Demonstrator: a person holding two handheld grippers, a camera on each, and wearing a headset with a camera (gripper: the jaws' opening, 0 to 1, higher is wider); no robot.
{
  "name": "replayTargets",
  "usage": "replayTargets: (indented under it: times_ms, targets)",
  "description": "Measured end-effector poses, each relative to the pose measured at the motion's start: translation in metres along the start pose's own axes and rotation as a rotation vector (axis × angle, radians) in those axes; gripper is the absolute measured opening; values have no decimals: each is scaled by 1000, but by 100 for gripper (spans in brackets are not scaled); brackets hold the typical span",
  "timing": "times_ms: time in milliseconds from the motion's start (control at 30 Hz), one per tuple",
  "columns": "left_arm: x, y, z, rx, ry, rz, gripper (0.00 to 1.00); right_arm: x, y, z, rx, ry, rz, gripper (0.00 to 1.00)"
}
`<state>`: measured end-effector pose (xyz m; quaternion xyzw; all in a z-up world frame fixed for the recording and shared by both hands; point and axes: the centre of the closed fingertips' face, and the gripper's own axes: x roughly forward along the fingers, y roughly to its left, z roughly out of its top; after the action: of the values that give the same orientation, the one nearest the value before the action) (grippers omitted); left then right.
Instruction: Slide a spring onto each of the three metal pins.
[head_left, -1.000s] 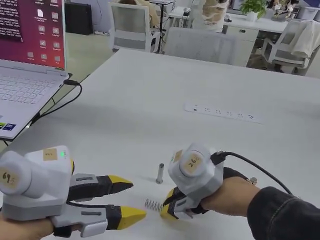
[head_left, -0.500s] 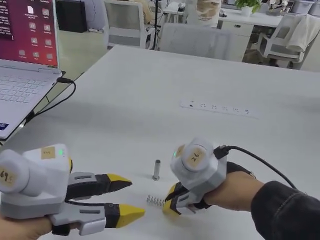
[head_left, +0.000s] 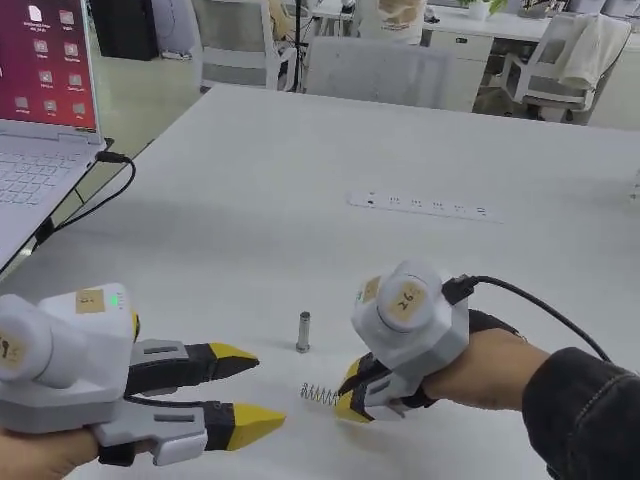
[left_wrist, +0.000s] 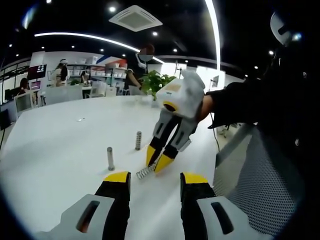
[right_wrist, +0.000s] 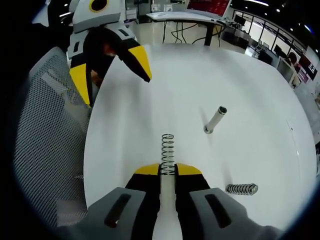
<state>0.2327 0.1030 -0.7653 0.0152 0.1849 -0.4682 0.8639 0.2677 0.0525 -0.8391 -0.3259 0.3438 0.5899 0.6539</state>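
While the left tool (head_left: 268, 390) gapes empty, the right tool (head_left: 347, 402) pinches a spring (head_left: 320, 393) near an upright pin (head_left: 303, 332).

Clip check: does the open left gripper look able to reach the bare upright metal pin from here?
Probably yes. The left gripper is open, and the bare upright metal pin stands just ahead over bare white table. The right gripper, shut on a small coil spring, sits beside that line.
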Motion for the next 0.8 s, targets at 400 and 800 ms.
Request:
replayTargets:
  times_ms: [400, 800]
  targets:
    - [5, -3, 0, 8, 9, -19, 33, -15, 2, -12, -9, 18, -12, 8]
    - [10, -7, 2, 21, 21, -40, 33, -31, 6, -22, -10, 26, -27, 8]
